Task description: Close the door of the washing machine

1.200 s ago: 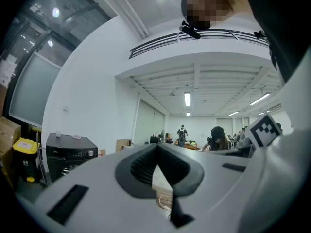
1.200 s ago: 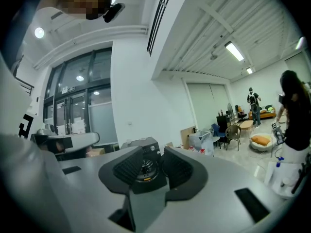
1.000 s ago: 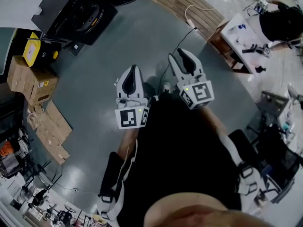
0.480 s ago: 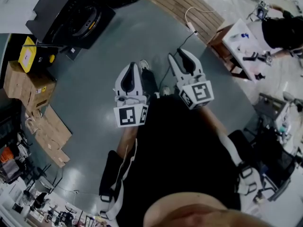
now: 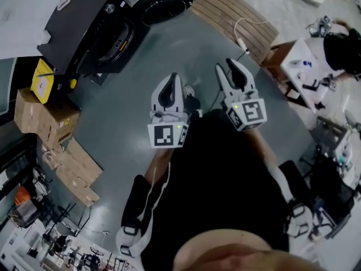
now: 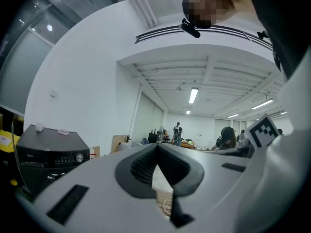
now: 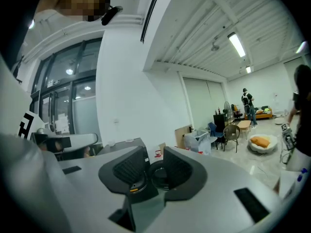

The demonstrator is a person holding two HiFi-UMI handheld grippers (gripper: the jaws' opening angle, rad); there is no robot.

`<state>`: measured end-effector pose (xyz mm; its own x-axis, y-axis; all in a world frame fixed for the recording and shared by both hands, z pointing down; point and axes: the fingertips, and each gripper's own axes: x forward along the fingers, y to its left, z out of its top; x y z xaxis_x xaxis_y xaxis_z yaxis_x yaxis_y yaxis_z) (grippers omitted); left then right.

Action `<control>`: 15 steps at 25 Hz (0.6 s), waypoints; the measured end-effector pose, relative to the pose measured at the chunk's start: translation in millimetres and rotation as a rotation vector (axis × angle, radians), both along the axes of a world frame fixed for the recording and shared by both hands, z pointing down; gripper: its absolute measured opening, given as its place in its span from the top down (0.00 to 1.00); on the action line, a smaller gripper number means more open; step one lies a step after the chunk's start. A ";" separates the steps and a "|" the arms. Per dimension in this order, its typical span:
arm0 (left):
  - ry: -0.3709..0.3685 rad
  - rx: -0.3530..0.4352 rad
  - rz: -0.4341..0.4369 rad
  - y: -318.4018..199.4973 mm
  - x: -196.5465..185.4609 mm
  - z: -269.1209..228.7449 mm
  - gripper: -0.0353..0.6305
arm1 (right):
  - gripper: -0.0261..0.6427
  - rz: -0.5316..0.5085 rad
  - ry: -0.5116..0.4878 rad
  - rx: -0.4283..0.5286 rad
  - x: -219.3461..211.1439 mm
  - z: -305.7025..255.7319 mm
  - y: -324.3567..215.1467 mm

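The black washing machine (image 5: pixel 93 27) stands at the upper left of the head view, its round door (image 5: pixel 163 4) swung open beside it. My left gripper (image 5: pixel 171 79) is held above the grey floor, well short of the machine, its jaw tips together and nothing in them. To its right, my right gripper (image 5: pixel 232 65) is open and empty. The machine (image 6: pixel 48 154) sits at the left edge of the left gripper view, beyond the left gripper (image 6: pixel 156 147). In the right gripper view, the right gripper (image 7: pixel 155 152) frames the dark round door (image 7: pixel 159 174) between its pads.
Cardboard boxes (image 5: pixel 42 120) and flattened cardboard (image 5: pixel 76 168) lie left of me, with a yellow item (image 5: pixel 45 72) by the machine. A wooden pallet (image 5: pixel 234 10) with a white cable (image 5: pixel 242 33) lies ahead to the right. A person works at a white table (image 5: pixel 302 66) at far right.
The washing machine and its open door have come further into the head view and nearer to both grippers. Neither gripper's jaws have changed.
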<state>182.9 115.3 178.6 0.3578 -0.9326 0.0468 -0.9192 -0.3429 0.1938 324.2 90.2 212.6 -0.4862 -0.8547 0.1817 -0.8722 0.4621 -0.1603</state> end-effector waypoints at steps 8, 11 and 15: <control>-0.004 0.003 0.019 -72.3 -17.3 1.4 0.94 | 0.78 0.027 0.018 -0.007 -11.5 7.9 -72.9; -0.005 -0.015 0.009 -98.5 -16.9 9.2 0.94 | 0.78 0.021 0.018 -0.015 -9.5 15.9 -102.7; -0.019 -0.023 -0.017 -135.8 -22.8 11.4 0.94 | 0.78 -0.003 0.026 -0.032 -13.1 21.6 -146.4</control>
